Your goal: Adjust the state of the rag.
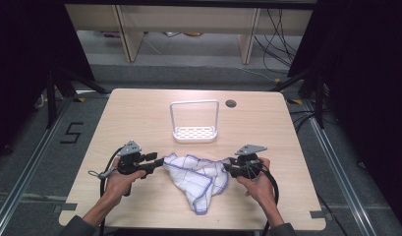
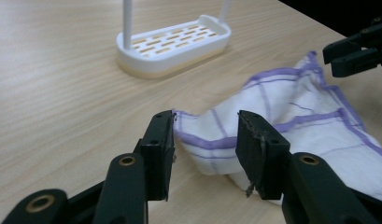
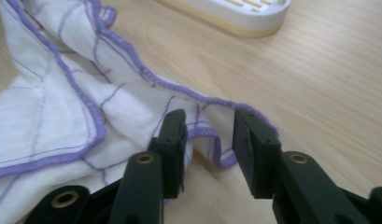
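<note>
Cloth [image 1: 198, 178] lies crumpled on the counter [image 1: 139, 113], at 6 o'clock from the white rack [image 1: 194, 132], between our two tongs. Its long axis runs 9-to-3 across the top edge, with a tail hanging toward 6.

Left tongs [image 1: 159, 162] sit at the cloth's 9 o'clock corner; in the left gripper view that corner [image 2: 205, 135] lies between the parted jaws, pads not pressing it. Right tongs [image 1: 228, 167] sit at the 3 o'clock corner; in the right gripper view the purple hem [image 3: 212, 135] runs through the gap, jaws apart, nothing clamped.

So both are open and each straddles its own corner. We judge neither hand is nearer: the cloth is centred, one corner per side. Whatever comes next turns on that 9-to-3 edge staying lined up with both gaps.
</note>
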A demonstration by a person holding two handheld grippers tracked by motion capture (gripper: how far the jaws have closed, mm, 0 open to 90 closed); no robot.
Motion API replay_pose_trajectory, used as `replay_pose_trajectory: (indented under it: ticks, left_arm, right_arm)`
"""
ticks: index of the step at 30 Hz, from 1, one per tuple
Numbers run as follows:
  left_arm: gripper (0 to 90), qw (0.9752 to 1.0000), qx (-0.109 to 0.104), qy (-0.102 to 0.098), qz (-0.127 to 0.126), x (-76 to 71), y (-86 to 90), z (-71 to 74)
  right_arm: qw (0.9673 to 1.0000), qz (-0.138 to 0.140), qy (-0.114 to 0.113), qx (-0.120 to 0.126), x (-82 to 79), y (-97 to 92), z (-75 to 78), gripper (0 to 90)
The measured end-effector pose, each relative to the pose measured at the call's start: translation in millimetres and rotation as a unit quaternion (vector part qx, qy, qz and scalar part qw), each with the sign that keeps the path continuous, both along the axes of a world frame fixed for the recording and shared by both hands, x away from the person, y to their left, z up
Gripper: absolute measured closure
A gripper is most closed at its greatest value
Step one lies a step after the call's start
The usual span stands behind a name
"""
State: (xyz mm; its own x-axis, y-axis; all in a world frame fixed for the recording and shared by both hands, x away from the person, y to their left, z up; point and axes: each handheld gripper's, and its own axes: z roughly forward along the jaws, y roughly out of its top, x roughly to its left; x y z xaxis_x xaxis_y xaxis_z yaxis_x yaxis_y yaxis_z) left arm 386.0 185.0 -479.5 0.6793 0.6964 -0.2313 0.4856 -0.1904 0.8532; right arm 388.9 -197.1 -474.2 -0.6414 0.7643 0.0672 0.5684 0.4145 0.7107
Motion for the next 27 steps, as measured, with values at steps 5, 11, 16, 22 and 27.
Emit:
replay_pose_trajectory:
  ticks: [5,11,16,22,27]
  left_arm:
    - [54.3,0.9982,0.007,0.007,-0.058,-23.6,-18.9,13.2]
    - [48.8,0.9943,0.009,0.026,-0.103,-39.9,-48.6,11.7]
    - [48.9,0.9919,0.019,0.029,-0.122,-44.7,-64.0,10.1]
    - [50.7,0.9886,0.039,0.029,-0.142,-45.2,-83.6,7.3]
    - [50.8,0.9855,0.058,0.031,-0.157,-45.6,-102.9,2.6]
  right_arm:
    - [0.9999,0.001,-0.009,0.012,-20.5,-5.1,8.8,61.4]
    - [0.9999,-0.002,0.011,0.001,-42.0,-3.0,4.7,59.5]
    - [0.9999,0.007,0.011,-0.006,-54.9,0.9,0.9,58.4]
    - [0.9999,0.000,0.011,0.003,-68.6,3.3,2.6,58.5]
    - [0.9999,0.002,0.010,0.002,-72.6,1.6,1.4,58.4]
